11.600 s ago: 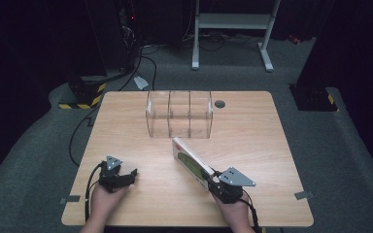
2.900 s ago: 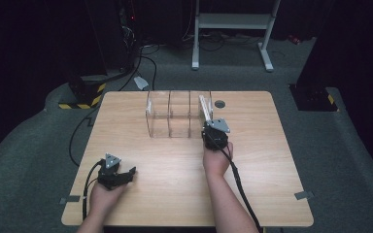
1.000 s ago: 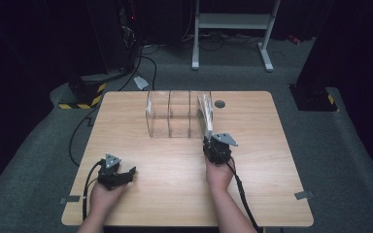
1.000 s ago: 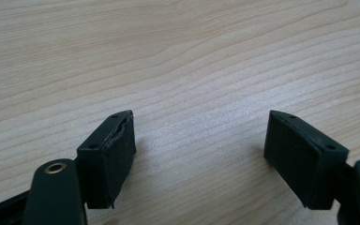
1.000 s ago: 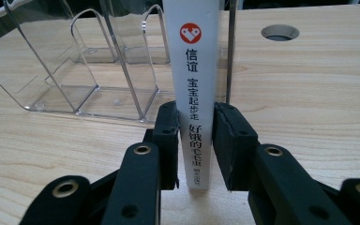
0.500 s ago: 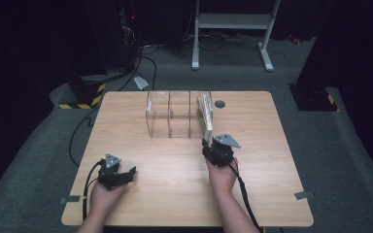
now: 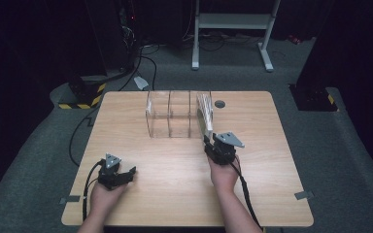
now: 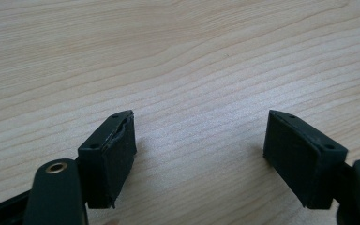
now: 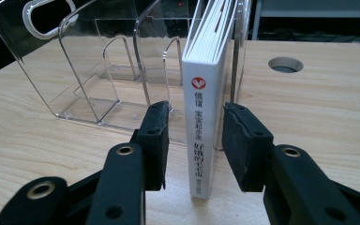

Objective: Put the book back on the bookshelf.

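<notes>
A white book (image 7: 205, 114) stands upright in the right-hand compartment of a clear plastic rack (image 7: 170, 119) at the middle back of the table. My right gripper (image 7: 208, 141) sits just in front of it. In the right gripper view the book's spine (image 9: 200, 103) stands between the jaws of the right gripper (image 9: 194, 126), with a gap at the left pad and a sliver at the right; the jaws have just been closing a little. The other compartments of the rack (image 9: 98, 61) hold nothing. My left gripper (image 7: 131, 172) rests open at the front left, over bare wood (image 8: 199, 136).
The wooden table (image 7: 272, 160) has a round cable hole (image 7: 219, 104) right of the rack, which also shows in the right gripper view (image 9: 285, 64). Beyond the table lie dark floor, cables and a white stand's legs (image 7: 267, 58).
The book, once held low over the table's middle, now stands in the rack's right compartment. Over the last second the right gripper has let go and drawn back slightly. The left gripper has kept still.
</notes>
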Available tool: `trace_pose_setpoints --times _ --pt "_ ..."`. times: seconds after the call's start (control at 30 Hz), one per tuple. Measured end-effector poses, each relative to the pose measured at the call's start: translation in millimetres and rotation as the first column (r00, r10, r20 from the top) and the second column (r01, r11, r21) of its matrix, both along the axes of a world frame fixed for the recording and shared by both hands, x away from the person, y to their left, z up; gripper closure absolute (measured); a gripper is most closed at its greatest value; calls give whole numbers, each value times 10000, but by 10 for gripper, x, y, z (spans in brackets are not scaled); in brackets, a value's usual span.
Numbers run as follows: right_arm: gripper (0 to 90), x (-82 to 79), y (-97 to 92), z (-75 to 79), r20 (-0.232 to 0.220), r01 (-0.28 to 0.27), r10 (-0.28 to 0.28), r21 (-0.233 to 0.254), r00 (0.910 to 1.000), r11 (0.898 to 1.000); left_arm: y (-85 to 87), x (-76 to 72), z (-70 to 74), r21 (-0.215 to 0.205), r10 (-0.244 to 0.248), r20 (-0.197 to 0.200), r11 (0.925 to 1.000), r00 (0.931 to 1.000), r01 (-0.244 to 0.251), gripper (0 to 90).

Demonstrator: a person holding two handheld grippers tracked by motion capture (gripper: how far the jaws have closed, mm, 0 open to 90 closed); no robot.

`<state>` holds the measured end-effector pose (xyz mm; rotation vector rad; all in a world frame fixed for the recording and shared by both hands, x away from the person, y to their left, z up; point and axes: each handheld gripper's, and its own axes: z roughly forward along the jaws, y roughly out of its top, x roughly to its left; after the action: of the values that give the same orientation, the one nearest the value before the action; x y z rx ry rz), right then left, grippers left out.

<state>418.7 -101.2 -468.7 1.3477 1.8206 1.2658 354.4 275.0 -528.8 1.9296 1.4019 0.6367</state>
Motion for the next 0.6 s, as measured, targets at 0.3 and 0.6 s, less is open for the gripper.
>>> trace_pose_setpoints --times 0.3,0.6 --pt "712 86 -2 58 -103 178 -178 66 9998 9998 2 1 0 4 -11 -6 10000 10000 11 254" --pt "718 83 55 55 -127 557 -555 173 9984 9983 3 2 1 -5 -24 -17 10000 10000 24 254"
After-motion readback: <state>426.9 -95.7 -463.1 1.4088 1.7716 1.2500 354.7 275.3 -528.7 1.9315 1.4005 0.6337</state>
